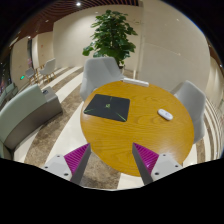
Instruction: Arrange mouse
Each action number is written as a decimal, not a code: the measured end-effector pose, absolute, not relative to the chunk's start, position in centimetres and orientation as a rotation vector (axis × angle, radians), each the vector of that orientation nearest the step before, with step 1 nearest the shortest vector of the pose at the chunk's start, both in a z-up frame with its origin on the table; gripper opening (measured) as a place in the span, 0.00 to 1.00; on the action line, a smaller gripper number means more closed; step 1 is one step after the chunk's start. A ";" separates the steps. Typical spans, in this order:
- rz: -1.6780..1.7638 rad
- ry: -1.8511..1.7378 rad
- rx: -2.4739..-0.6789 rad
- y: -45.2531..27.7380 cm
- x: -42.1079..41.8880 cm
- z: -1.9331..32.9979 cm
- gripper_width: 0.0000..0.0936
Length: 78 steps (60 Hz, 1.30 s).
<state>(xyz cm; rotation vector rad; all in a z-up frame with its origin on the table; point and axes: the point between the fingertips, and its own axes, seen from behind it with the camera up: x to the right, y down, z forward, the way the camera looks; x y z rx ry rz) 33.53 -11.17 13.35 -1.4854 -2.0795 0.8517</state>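
Hovering over round wooden table [125, 135], gripper [111, 162] fingers spread open, empty; white mouse [165, 114] well beyond, right of dark laptop [107, 105].

A small white mouse [165, 114] lies flat on the round wooden table [130, 135].

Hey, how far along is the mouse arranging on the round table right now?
Nothing looks done yet. The mouse lies untouched on the round table, right of the closed laptop. The gripper is open and empty, its fingers well short of the mouse. Reaching, grasping and placing all remain.
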 end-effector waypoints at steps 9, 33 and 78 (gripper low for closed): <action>0.802 -1.994 -1.546 -7.7 32.8 13.0 0.93; 0.673 -1.765 -1.739 6.5 29.8 11.4 0.93; 0.751 -1.763 -1.708 14.2 12.3 3.6 0.93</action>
